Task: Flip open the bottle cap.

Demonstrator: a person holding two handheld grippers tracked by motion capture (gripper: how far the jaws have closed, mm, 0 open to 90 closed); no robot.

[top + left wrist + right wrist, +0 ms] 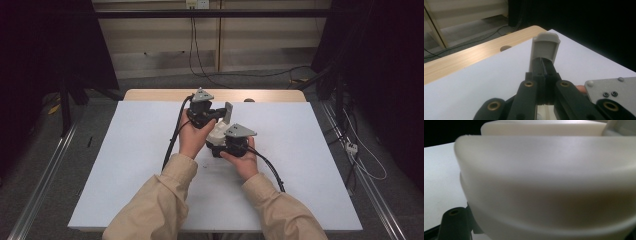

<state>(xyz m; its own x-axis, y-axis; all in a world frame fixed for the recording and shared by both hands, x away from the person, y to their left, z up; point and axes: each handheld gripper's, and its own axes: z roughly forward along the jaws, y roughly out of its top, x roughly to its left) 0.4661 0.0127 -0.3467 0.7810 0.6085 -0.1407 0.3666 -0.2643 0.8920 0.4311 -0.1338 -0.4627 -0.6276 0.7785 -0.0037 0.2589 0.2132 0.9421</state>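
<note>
Hands (192, 137) work mid-frame over the tabletop (125, 165) — right hand-held gripper (227, 145) clamps the cream casing (218, 131) to steady it, while the left hand-held gripper (212, 116), closed, pinches its grey flap (228, 112) upright.

Both forearms wear loose tan sleeves with buttoned cuffs. The left gripper (216, 119) and right gripper (220, 145) are black, each topped with a grey three-cornered plate and trailing a thick black cable. Brass-ringed pivots stud the black linkage arms.
</note>
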